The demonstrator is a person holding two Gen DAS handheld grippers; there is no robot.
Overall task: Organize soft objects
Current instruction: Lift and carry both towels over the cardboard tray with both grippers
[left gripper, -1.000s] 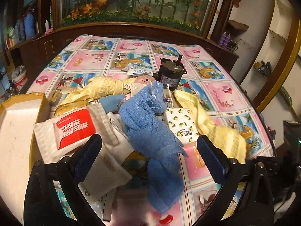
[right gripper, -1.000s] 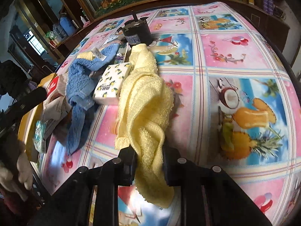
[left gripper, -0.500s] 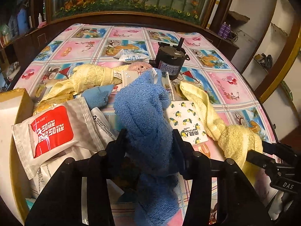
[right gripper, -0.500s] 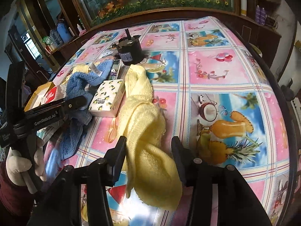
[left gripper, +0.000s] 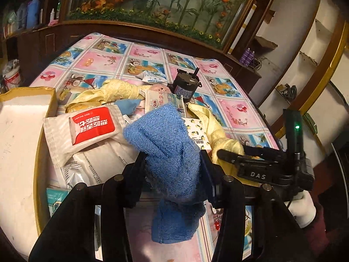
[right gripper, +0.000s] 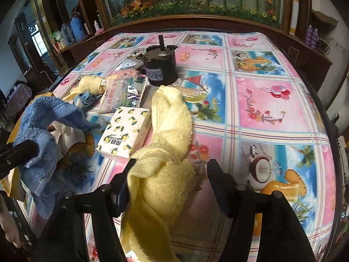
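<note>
My left gripper (left gripper: 172,161) is shut on a blue towel (left gripper: 165,135) and holds it bunched above the table, its tail hanging below the fingers. In the right wrist view the same blue towel (right gripper: 43,118) hangs at the left edge. A yellow towel (right gripper: 170,144) lies heaped on the flowered tablecloth (right gripper: 261,100) between the fingers of my right gripper (right gripper: 172,167). Those jaws are opening: the towel rests against the left finger and the right finger stands apart from it. A second yellow towel (left gripper: 113,89) and a small blue cloth (left gripper: 128,106) lie farther back.
A lemon-print tissue pack (right gripper: 124,131) sits between the two towels. Behind it stand a black motor (right gripper: 160,65) and a snack bag (right gripper: 122,96). White pouches, one with a red label (left gripper: 91,124), lie beside an open cardboard box (left gripper: 21,131) at the left.
The left gripper closed on the blue towel and raised it off the table. The right gripper, earlier shut on the yellow towel, has spread its jaws and the towel has slumped between them.
</note>
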